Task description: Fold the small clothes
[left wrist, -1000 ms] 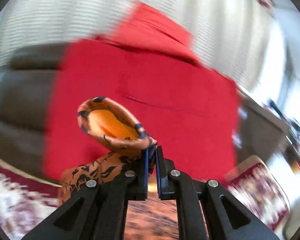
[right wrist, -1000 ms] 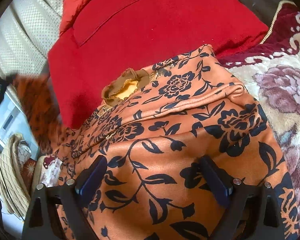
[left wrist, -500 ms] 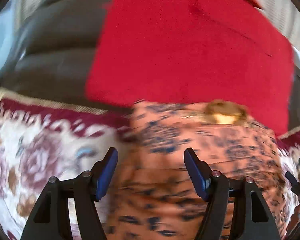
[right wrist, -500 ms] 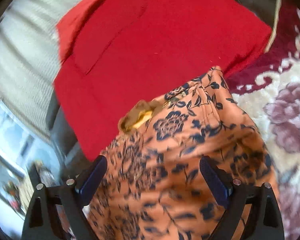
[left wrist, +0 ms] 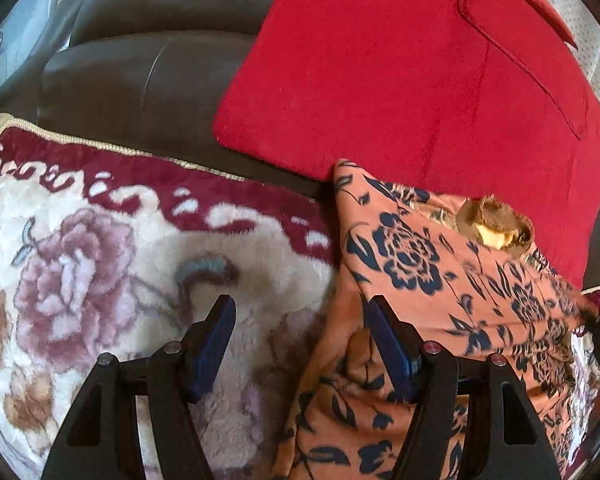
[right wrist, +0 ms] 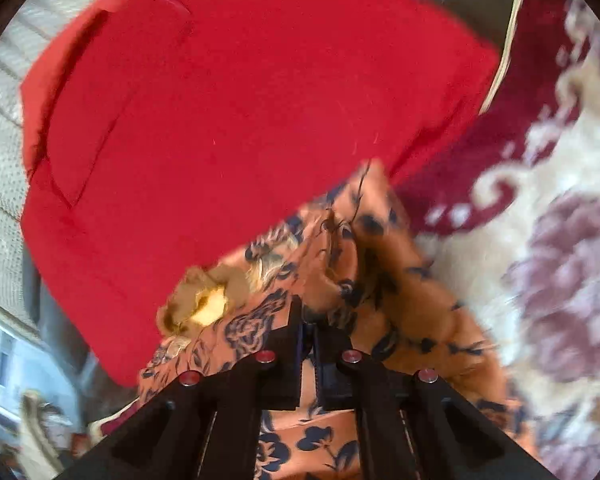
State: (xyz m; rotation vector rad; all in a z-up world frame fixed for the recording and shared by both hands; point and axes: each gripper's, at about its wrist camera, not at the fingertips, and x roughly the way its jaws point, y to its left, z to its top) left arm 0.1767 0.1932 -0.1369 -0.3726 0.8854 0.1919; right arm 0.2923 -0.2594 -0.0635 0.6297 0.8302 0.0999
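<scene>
From the left wrist, the left gripper [left wrist: 296, 344] has let go; its fingers stand apart and empty. The orange flowered top [left wrist: 440, 280] lies at three o'clock on the fluffy blanket [left wrist: 100, 260].

From the right wrist, the right gripper [right wrist: 308, 330] just snapped tight on the top's cloth below the red cushion [right wrist: 240, 100]. Another fold looks ready.

The right wrist view is smeared throughout. There the garment [right wrist: 384, 300] loses its flower print to blur, and the fold caught between the right tool [right wrist: 308, 320] and its closed jaws is hidden by the black fingers. Its lower part runs off at 6 o'clock. In the left wrist view the blanket [left wrist: 100, 248] is cut off at 9 o'clock, and the red cushion [left wrist: 400, 80] at 12 o'clock.
</scene>
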